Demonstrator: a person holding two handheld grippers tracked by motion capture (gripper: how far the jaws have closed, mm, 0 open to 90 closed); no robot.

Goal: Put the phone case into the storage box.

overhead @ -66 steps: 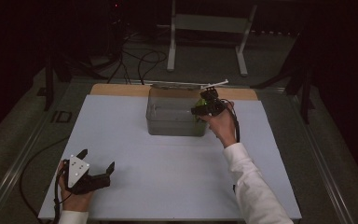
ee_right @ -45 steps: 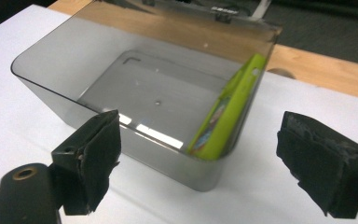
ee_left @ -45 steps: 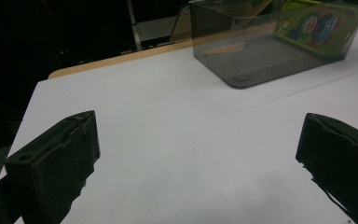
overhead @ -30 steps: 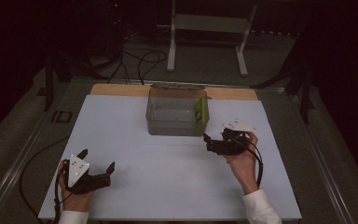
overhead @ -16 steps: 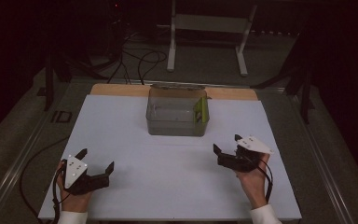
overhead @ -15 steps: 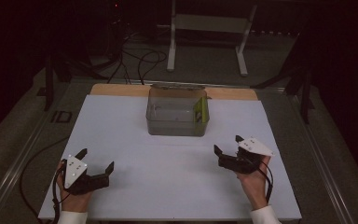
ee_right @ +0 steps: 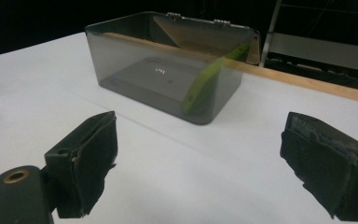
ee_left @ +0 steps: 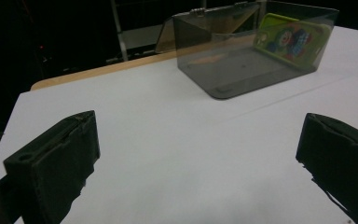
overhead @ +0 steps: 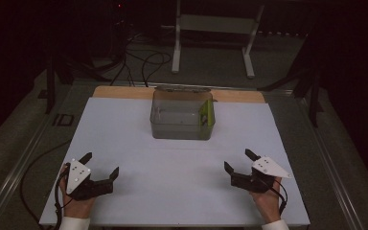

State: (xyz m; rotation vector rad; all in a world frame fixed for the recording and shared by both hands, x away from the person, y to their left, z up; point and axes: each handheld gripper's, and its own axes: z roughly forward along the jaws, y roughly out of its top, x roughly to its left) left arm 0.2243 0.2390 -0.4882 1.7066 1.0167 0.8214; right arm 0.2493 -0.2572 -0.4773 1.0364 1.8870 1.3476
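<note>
A smoky clear plastic box [overhead: 181,125] with its hinged lid open stands at the far middle of the white table [overhead: 124,129]. A flat green item with a colourful picture [overhead: 206,113] leans on edge against the box's right inner wall [ee_left: 292,35] [ee_right: 205,79]. My left gripper [overhead: 99,167] rests open near the front left of the table, its jaws wide apart with nothing between them. My right gripper [overhead: 239,161] rests open near the front right, likewise holding nothing. Both point toward the box from well short of it.
A wooden strip [overhead: 239,96] runs along the table's far edge behind the box. Beyond it stand a white metal frame [overhead: 213,24] and cables on the dark floor. Dark floor borders the table on both sides.
My right gripper left the green item in the box, drew back from the box to the front right of the table and came to rest there. The left gripper stayed put.
</note>
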